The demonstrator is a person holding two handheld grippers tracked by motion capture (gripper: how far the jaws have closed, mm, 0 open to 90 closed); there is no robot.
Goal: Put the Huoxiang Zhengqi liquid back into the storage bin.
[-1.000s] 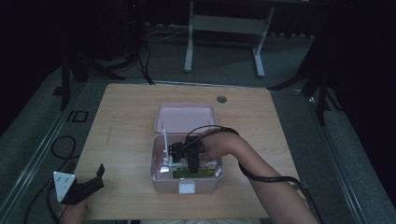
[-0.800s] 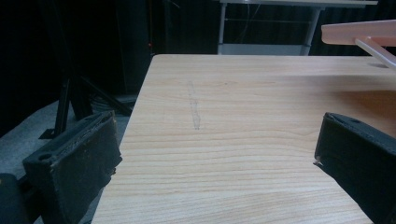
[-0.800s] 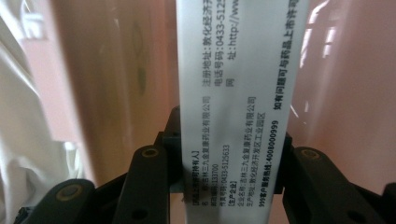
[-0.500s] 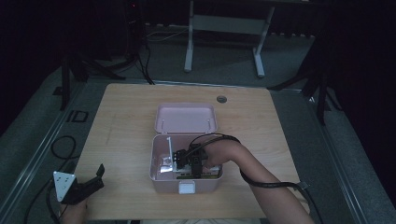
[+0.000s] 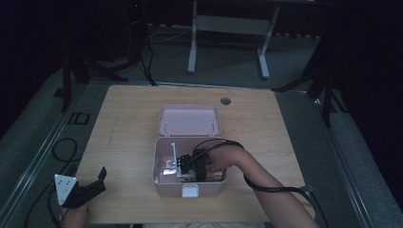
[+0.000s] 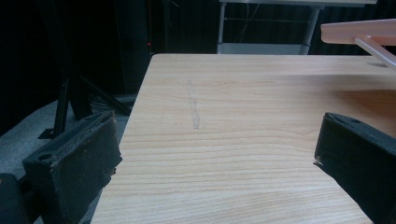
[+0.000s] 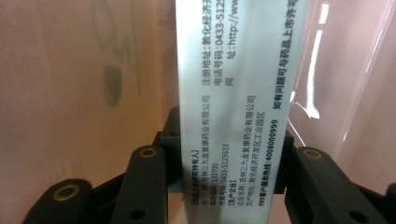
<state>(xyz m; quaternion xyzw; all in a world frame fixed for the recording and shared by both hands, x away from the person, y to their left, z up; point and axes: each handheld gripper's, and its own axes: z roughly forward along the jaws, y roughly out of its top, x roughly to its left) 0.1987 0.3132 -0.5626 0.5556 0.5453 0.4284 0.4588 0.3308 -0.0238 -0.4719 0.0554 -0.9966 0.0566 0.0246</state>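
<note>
Right claw (image 5: pixel 194 167) sits low inside the open pink box (image 5: pixel 164 178), lower centre of the high view, clamped on a white printed carton (image 7: pixel 238 116) that stands on edge against the box wall. Judged step: seating the carton in the box. Keep it upright, lower until it bottoms out, then release without dragging it. Left claw (image 6: pixel 215 154) is spread wide and empty over the table (image 5: pixel 128 128), lower left.

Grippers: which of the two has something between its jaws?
The right gripper, down in the pink box, clamps a white printed carton. The left gripper stands open over bare table.
</note>
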